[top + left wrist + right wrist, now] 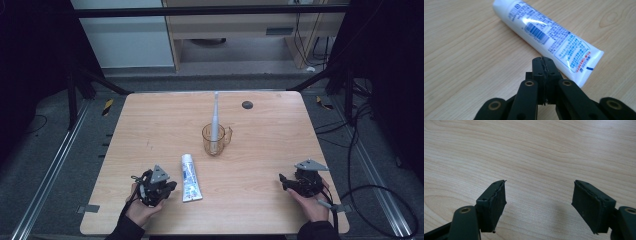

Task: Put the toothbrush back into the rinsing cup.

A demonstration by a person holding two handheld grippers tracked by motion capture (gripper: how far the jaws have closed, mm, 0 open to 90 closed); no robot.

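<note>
The toothpaste tube (549, 40) lies flat on the wooden table (260, 165), just ahead of the left gripper (543, 65), whose jaws are pressed together, perhaps touching its crimped end. The right gripper (540, 205) sits well apart, jaws spread wide over bare wood.

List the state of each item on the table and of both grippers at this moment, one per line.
Toothpaste tube: lying flat on the table, label up, not held.
Cup: upright, standing mid-table, with the toothbrush in it.
Toothbrush: standing in the cup, leaning toward the far side.
Left gripper: jaws shut, empty, close beside the tube's flat end.
Right gripper: jaws wide open, empty, over bare wood.
</note>
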